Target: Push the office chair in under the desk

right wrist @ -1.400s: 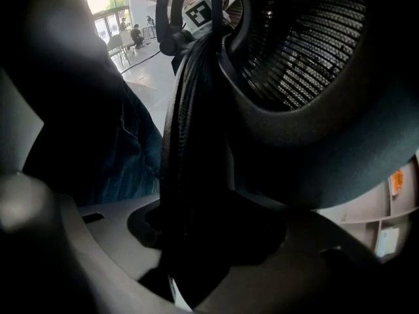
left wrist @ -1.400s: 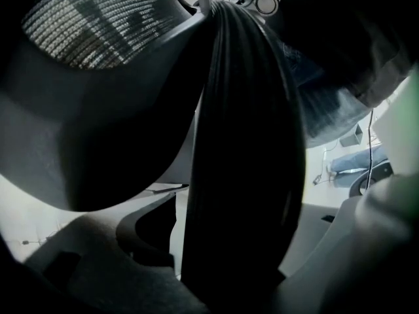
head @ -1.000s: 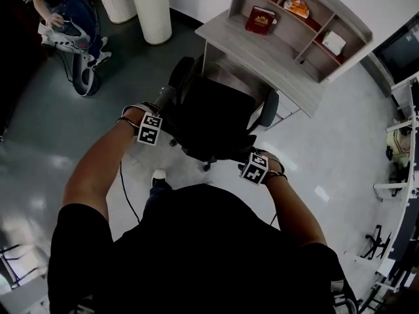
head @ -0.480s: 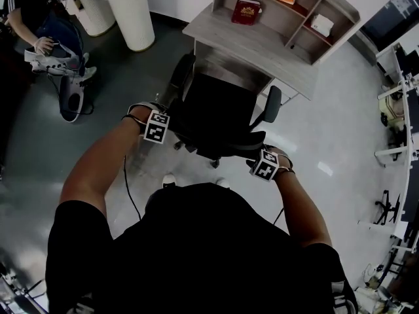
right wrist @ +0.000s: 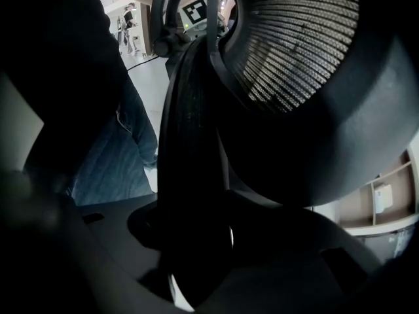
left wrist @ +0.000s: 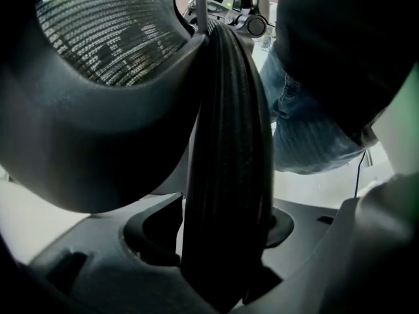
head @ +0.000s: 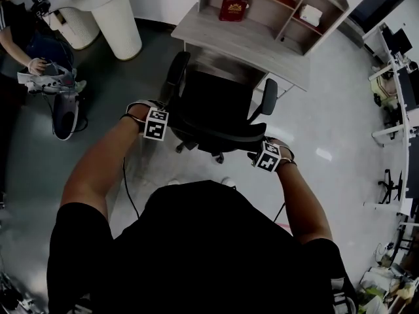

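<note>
Since the earlier frames the office chair (head: pixel 216 106) has rolled a little further toward the counter (head: pixel 242 41), and both hand-held grippers have gone with it. The jaws of the left one have also been closing in this time, with the top edge of the backrest between them.

The pale floor (head: pixel 327 129) takes most of the head view. At the far side stands the wooden counter, which carries a shelf unit (head: pixel 281 12) on its top. The black chair stands just near of it, facing it. The far part of its seat is already under the near edge of the counter, while the two armrests and the backrest are outside.

The left hand-held gripper (head: pixel 157 122) sits at the left end of the backrest top and the right hand-held gripper (head: pixel 268 156) at the right end. In the left gripper view the dark ribbed rim of the backrest (left wrist: pixel 229 175) fills the space between the jaws, which are clamped on it. In the right gripper view the same rim (right wrist: pixel 190 175) is held between the jaws in the same way.

At the far left are a white round column (head: pixel 118 21) and a seated person (head: pixel 16 28). A red book (head: pixel 232 8) lies in the shelf unit.
</note>
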Available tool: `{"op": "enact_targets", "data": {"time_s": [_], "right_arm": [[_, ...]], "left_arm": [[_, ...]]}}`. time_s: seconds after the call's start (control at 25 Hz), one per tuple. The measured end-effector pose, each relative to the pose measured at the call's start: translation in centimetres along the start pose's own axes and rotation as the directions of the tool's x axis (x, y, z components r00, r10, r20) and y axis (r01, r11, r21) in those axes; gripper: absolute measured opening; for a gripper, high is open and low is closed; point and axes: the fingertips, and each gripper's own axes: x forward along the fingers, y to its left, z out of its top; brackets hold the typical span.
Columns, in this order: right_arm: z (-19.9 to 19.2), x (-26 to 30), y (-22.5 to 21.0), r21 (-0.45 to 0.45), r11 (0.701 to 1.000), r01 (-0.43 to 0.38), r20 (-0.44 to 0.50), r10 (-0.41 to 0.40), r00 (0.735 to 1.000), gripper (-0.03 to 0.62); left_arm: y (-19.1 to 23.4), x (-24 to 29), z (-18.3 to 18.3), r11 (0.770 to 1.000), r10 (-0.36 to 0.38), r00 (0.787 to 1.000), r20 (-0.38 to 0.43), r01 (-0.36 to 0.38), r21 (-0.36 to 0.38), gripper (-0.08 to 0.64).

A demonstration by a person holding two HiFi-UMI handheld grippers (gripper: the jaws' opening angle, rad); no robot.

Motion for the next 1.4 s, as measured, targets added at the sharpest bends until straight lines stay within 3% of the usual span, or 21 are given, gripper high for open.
{"op": "enact_targets", "data": {"time_s": [0.64,1.4], "right_arm": [[4.6,1.5,-3.9,0.071,0.997,0.018,-0.008,-0.018,1.000,0.206],[6.2,2.6,-7.5,0.080,0.997,0.022,0.004,-0.022,1.000,0.210]], "left_arm": [[5.4,-0.1,-5.6,0.998,0.001,1.000,-0.014,0.000,0.068,0.276],[9.4,0.3,-7.5,0.996,0.040,0.999,0.003,-0.040,0.085,0.273]]}}
